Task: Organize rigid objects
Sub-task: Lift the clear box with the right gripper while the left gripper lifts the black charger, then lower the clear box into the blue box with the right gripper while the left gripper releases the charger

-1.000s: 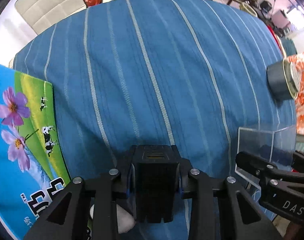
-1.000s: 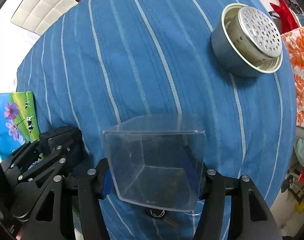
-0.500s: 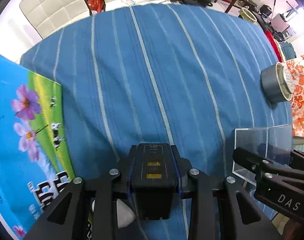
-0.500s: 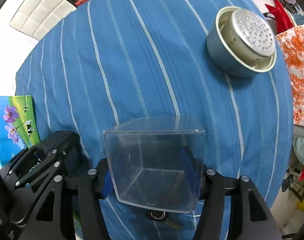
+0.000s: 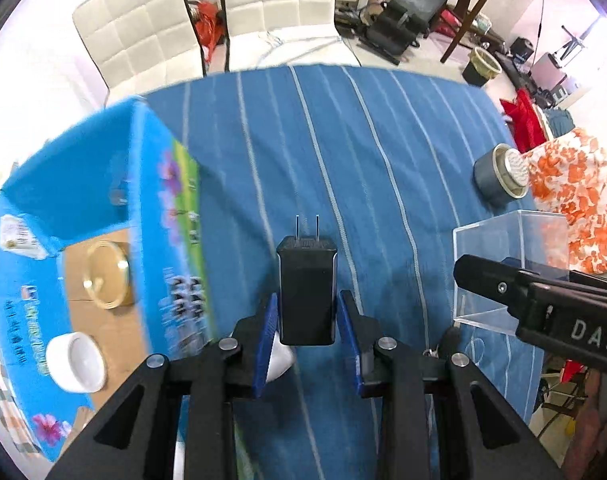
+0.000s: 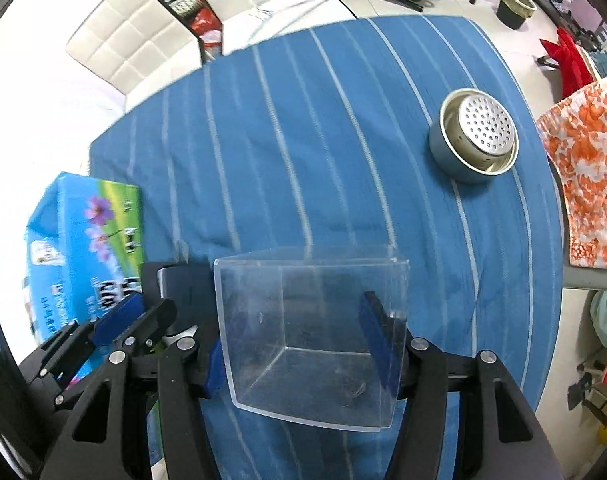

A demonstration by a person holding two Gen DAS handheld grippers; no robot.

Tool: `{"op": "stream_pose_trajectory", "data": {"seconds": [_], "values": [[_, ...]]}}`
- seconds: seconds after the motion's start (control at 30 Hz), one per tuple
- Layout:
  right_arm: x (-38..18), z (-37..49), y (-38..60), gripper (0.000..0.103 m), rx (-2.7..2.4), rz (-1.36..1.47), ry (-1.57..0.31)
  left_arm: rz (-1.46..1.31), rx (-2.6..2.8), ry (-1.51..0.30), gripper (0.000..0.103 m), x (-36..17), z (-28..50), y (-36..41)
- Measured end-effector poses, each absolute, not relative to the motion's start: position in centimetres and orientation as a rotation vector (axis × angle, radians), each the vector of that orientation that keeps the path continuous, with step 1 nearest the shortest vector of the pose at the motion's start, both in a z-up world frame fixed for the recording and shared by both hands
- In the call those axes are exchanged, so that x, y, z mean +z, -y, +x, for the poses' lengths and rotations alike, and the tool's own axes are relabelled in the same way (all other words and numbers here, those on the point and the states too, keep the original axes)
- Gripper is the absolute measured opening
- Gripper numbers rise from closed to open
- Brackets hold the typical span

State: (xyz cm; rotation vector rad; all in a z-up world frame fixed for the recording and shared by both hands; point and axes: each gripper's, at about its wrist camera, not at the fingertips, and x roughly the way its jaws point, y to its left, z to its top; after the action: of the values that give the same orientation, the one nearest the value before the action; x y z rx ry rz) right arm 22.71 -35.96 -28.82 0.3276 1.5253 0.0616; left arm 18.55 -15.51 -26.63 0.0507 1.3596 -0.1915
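Left gripper clamped a black charger, prongs up, at lower centre. Right gripper gripped a clear box, "DAS" legible on its finger at right. Below lay a blue striped cloth. At left stood an open blue carton holding a white bowl. Metal pot at upper right; white chairs beyond.

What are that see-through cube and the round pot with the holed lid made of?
The clear cube box looks like glossy acrylic or hard plastic: the striped cloth shows through it. The round grey pot looks like dull brushed metal, possibly aluminium, with a pale sheen.
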Motion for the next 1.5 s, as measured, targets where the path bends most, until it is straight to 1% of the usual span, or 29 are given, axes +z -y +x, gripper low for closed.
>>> {"op": "stream_pose_trajectory", "data": {"seconds": [0.03, 0.07, 0.1, 0.2, 0.27, 0.4, 0.43, 0.63, 0.77, 0.83, 0.97, 1.2, 1.37, 1.5], "values": [[-28.1, 22.5, 35.6, 0.061, 0.070, 0.332, -1.517, 0.047, -0.193, -1.349, 0.027, -25.9, 18.3, 15.1], [-27.8, 22.3, 35.6, 0.061, 0.076, 0.335, -1.511, 0.047, -0.193, -1.331, 0.004, -24.9, 18.0, 14.8], [-27.1, 22.0, 35.3, 0.061, 0.084, 0.341, -1.502, 0.048, -0.199, -1.316, 0.000, -24.2, 17.8, 14.4], [-25.1, 21.5, 34.4, 0.061, 0.108, 0.349, -1.478, 0.040, -0.197, -1.263, 0.000, -21.2, 17.4, 13.2], [-23.7, 21.0, 33.9, 0.060, 0.113, 0.348, -1.465, 0.036, -0.207, -1.245, 0.000, -20.6, 17.4, 12.3], [-23.2, 19.9, 32.3, 0.060, 0.113, 0.349, -1.449, 0.025, -0.162, -1.275, 0.000, -22.3, 17.2, 10.3], [-23.4, 19.5, 32.0, 0.055, 0.132, 0.354, -1.456, 0.020, -0.146, -1.283, 0.000, -22.6, 16.8, 9.6], [-23.3, 18.0, 29.2, 0.055, 0.182, 0.348, -1.478, -0.038, -0.088, -1.281, 0.000, -21.8, 14.2, 5.6], [-21.5, 17.2, 26.7, 0.055, 0.240, 0.356, -1.449, -0.060, -0.033, -1.287, 0.000, -21.7, 12.5, 1.3], [-20.0, 16.8, 24.2, 0.055, 0.301, 0.351, -1.424, -0.068, 0.000, -1.298, 0.000, -22.0, 11.9, -0.9], [-19.1, 17.0, 18.9, 0.055, 0.398, 0.331, -1.421, -0.104, 0.076, -1.321, 0.000, -23.3, 11.4, -5.7], [-21.7, 19.6, 9.4, 0.055, 0.469, 0.299, -1.415, -0.148, 0.120, -1.351, 0.000, -26.7, 13.8, -11.0], [-25.4, 22.1, 5.3, 0.055, 0.489, 0.346, -1.416, -0.137, 0.103, -1.360, 0.000, -28.6, 15.4, -12.7], [-28.3, 24.3, 3.5, 0.055, 0.478, 0.414, -1.400, -0.129, 0.097, -1.359, 0.000, -29.2, 16.4, -13.0]]}}
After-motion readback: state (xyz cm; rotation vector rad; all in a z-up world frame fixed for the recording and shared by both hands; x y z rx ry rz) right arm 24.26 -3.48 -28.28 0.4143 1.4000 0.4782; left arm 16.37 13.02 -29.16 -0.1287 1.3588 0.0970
